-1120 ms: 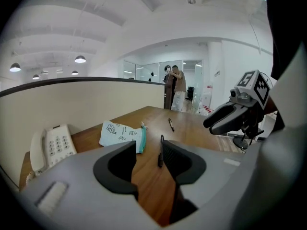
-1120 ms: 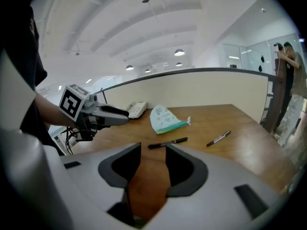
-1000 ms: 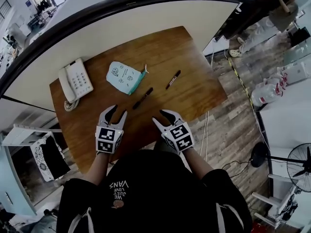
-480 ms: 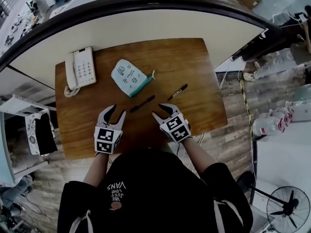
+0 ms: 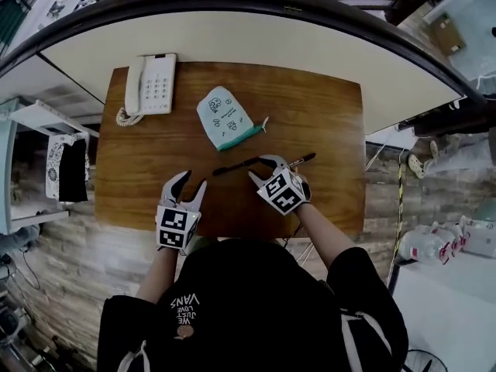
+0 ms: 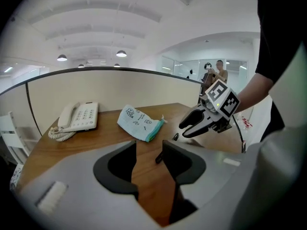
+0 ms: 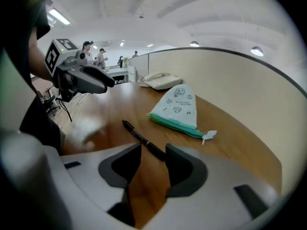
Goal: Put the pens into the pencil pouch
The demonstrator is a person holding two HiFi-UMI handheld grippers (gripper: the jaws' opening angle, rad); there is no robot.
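Two pens, one pouch, one phone, two claws. The near pen (image 5: pixel 235 165), black, lies flat mid-desk, with one end right at a jaw tip of the right claw (image 5: pixel 261 168). That claw is spread wide, pads not pressing, nothing gripped. The second pen (image 5: pixel 302 159) sticks out on the right claw's other side and is partly hidden by it. The pencil pouch (image 5: pixel 225 116), pale blue with a teal zip edge, lies flat further back, apart from both pens. The left claw (image 5: pixel 191 182) is also wide apart and empty, over bare wood by the front edge, near the near pen's other end. The phone (image 5: pixel 152 84) sits at the back left corner, well apart from the rest. A beige partition runs along the back edge of the desk (image 5: pixel 325 99), and the back right area is bare wood.
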